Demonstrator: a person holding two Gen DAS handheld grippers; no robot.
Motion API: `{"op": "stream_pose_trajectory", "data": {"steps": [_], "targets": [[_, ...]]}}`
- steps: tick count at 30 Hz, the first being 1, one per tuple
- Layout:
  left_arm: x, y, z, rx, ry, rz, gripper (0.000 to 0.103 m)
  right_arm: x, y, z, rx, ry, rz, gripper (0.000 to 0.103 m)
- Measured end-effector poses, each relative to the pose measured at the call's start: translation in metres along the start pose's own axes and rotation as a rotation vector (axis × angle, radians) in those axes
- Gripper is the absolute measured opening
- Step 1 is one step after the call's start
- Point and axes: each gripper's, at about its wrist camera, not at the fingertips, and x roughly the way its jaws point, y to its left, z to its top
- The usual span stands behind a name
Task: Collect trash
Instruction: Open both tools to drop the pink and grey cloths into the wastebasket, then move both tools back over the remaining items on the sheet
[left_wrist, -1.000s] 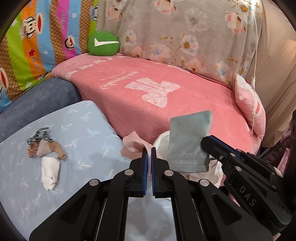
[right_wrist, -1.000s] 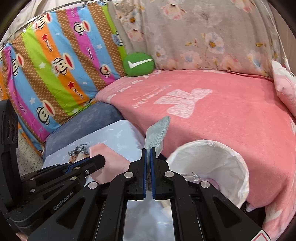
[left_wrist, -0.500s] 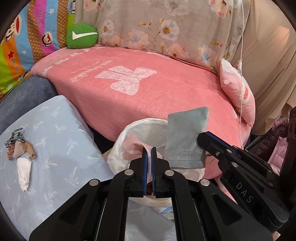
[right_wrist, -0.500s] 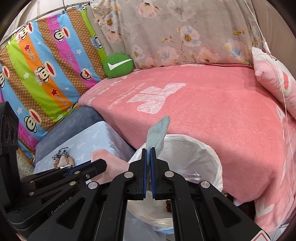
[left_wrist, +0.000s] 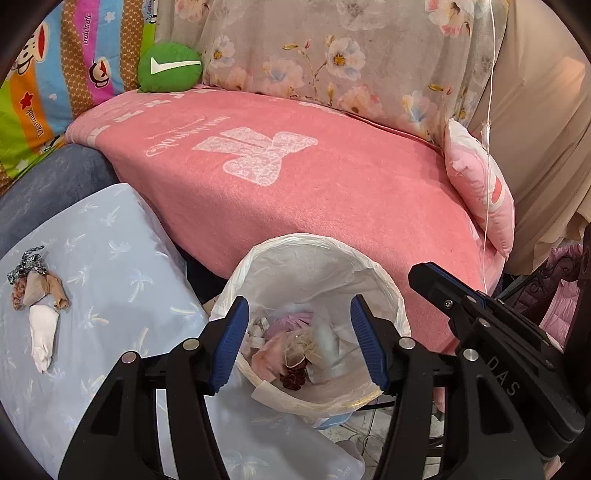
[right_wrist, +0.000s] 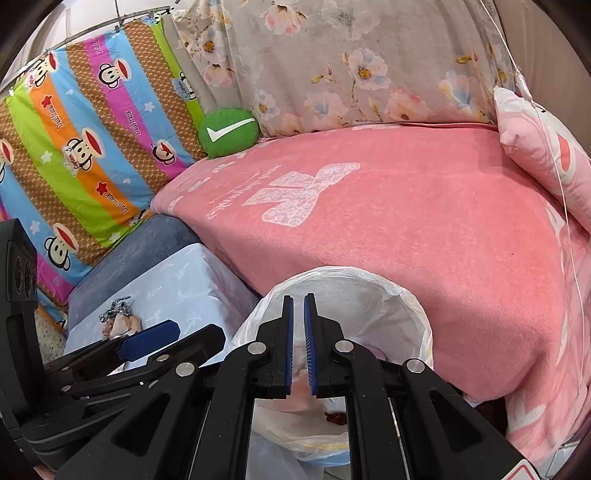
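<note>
A bin lined with a white bag (left_wrist: 376, 273) stands against the pink bed; it also shows in the right wrist view (right_wrist: 406, 314). Pink and pale scraps and a dark red piece (left_wrist: 291, 378) lie inside. My left gripper (left_wrist: 299, 332) is wide open and empty over the bin's mouth. My right gripper (right_wrist: 298, 332) hangs over the same bin with its jaws a narrow slit apart and nothing between them; it appears in the left wrist view as a black arm (left_wrist: 480, 314). A small heap of crumpled scraps (left_wrist: 37, 291) lies on the light blue cloth (left_wrist: 110, 280).
The pink blanket (left_wrist: 295, 177) covers the bed behind the bin. A green round cushion (left_wrist: 170, 66) and a pink pillow (left_wrist: 480, 188) lie at its far edge. Striped monkey-print fabric (right_wrist: 81, 147) hangs to the left.
Both grippers moved over the bin and let go: the pink scrap left my left gripper, the grey cloth left my right. The left jaws opened wide, the right only slightly.
</note>
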Motion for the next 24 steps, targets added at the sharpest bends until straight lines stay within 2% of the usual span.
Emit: {"op": "stream_pose_trajectory", "data": {"steps": [5, 9, 20, 24], "targets": [[-0.007, 0.006, 0.000, -0.005, -0.024, 0.020, 0.061, -0.004, 0.005, 0.001, -0.012, -0.011, 0.005, 0.009], [-0.011, 0.013, -0.001, -0.019, -0.031, 0.031, 0.061, -0.007, 0.009, 0.002, -0.018, -0.014, 0.013, 0.013], [-0.022, 0.041, -0.011, -0.072, -0.043, 0.068, 0.062, -0.004, 0.029, -0.004, -0.056, 0.005, 0.037, 0.014], [-0.026, 0.051, -0.015, -0.086, -0.047, 0.083, 0.062, -0.002, 0.038, -0.006, -0.067, 0.008, 0.047, 0.020]]}}
